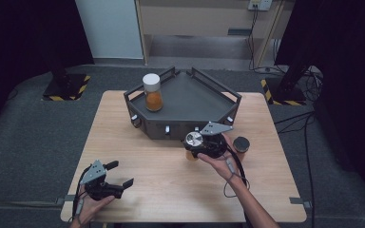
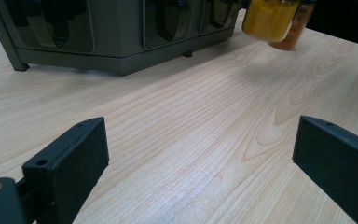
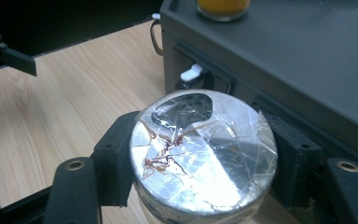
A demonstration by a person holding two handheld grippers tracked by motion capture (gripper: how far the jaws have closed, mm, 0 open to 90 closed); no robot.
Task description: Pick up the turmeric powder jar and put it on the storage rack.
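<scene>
My right claw sits in front of the dark grey tray, near its front wall, with my right hand under it, palm turned up and the forearm coming in from the bottom edge of the high view. Its jaws are clamped on a jar with a foil-covered top; in the right gripper view the two black pads press on either side of the silvery lid. In the left gripper view the same jar's yellow contents show, and its base hangs clear of the table, just in front of the tray.

My left claw rests low near the table's front left corner, held by my left hand, pointing right across the wood. Its jaws stand wide apart with bare table between them.

Counting: I see three jars. One is in my right claw. One with a white cap and orange filling stands upright on the tray, near its left rail. One with a dark lid stands on the table just right of my right claw. There is one tray, and two claws, each with a grey three-cornered plate on top.
</scene>
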